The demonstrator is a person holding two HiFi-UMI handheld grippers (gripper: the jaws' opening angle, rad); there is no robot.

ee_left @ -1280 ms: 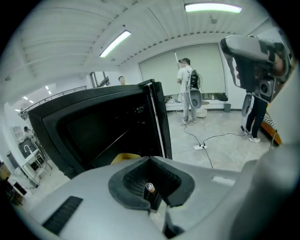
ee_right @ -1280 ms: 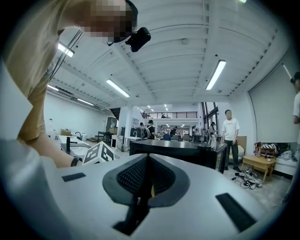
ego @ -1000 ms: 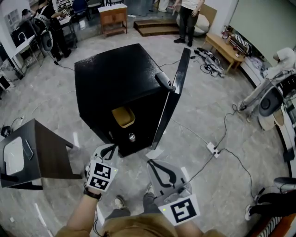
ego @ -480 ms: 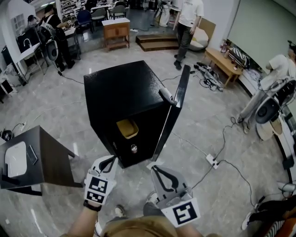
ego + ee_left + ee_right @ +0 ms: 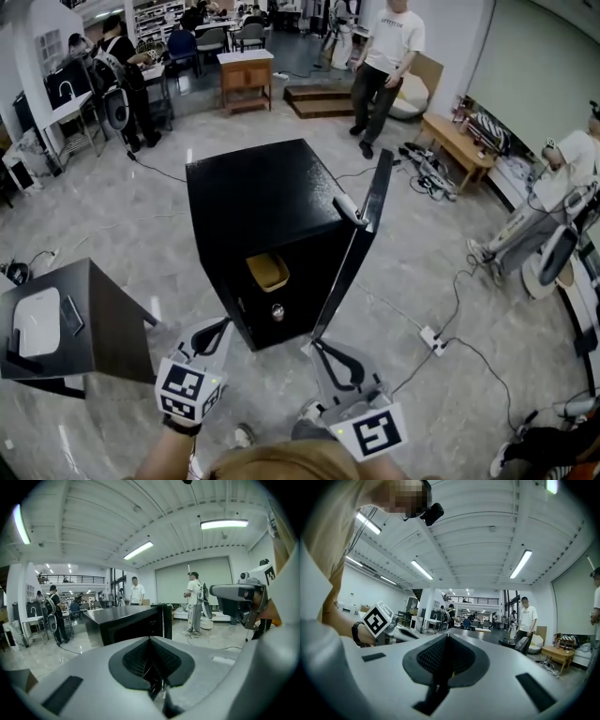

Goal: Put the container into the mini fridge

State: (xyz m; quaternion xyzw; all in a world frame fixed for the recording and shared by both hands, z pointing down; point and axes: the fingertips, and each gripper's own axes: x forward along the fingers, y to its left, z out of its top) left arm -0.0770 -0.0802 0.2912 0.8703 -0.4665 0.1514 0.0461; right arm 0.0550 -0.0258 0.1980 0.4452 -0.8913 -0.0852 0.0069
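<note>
Glossy grey floor (image 5: 427,258) around mini fridge (image 5: 253,187)

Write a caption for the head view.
Yellow container inside the open mini fridge; left gripper and right gripper, both shut, before it.

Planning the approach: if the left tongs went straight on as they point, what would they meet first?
Probably the black mini fridge, near its open front; nothing shows between the shut left tongs and it, though depth is unclear.
</note>
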